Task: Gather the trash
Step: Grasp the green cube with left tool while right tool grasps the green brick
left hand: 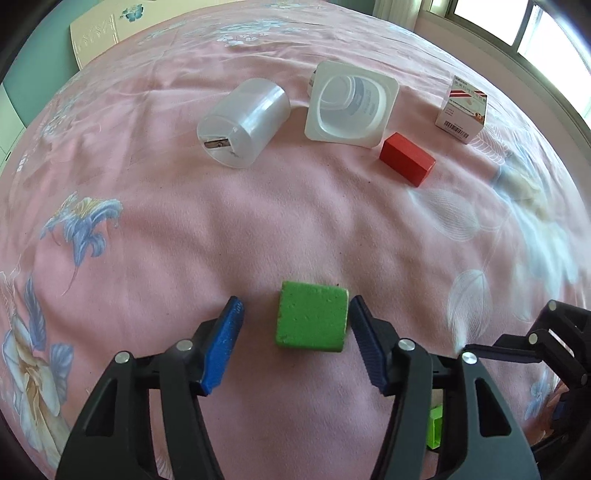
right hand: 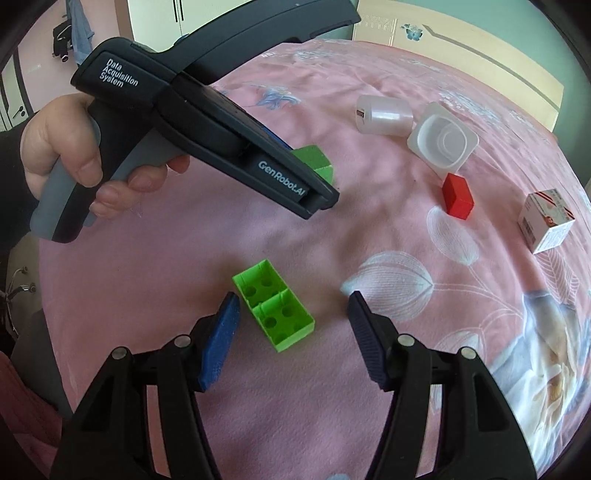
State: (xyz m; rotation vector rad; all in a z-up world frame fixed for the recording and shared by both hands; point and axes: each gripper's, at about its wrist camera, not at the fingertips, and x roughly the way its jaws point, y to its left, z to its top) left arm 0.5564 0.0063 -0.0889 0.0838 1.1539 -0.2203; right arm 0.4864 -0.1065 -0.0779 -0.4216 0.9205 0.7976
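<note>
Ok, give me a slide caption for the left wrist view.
Open left gripper straddles a green foam cube on the pink bedspread, not yet closed.

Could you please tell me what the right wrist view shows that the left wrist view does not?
Only the right wrist view shows the person's hand on the left claw's handle, and the whole hollow green plastic tray between the open right claw.

Only the left wrist view shows the open left claw around the green foam cube, and the window.

Both show the red rectangular block, translucent plastic cylinder, white square plastic cup and small printed cardboard box.
</note>
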